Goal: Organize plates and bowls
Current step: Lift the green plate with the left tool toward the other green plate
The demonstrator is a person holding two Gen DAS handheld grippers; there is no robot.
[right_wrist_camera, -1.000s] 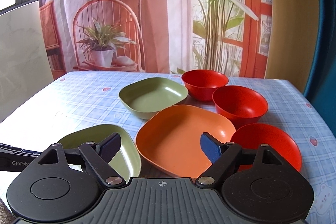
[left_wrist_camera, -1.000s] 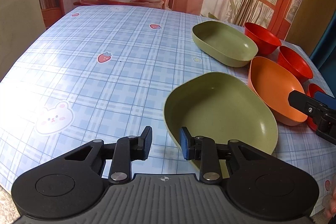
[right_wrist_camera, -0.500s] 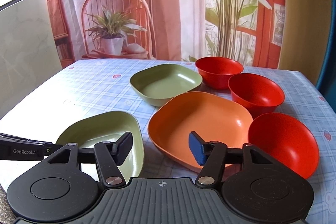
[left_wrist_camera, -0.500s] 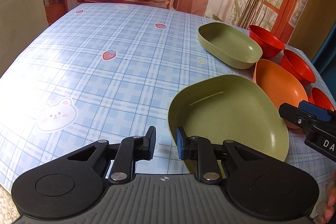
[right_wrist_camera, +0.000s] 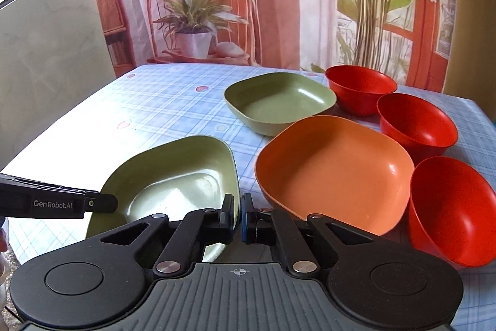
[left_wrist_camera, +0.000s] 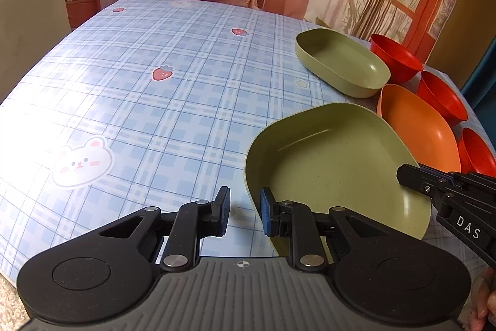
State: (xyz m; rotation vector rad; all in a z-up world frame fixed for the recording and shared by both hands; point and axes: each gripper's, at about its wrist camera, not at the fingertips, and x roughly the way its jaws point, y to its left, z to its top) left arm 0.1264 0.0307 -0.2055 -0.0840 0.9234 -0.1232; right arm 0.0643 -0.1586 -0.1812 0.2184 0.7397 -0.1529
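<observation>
The right gripper (right_wrist_camera: 238, 214) is clamped on the near green squarish plastic plate's (right_wrist_camera: 183, 176) rim. The left gripper (left_wrist_camera: 245, 211) straddles the plate's opposite rim, pads not pressing. That plate sits just left of the orange squarish plastic plate (right_wrist_camera: 334, 166).

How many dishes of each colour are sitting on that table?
Green plates: 2, the near one and the far one
Orange plate: 1
Red bowls: 3, far, middle, near
Total: 6
</observation>
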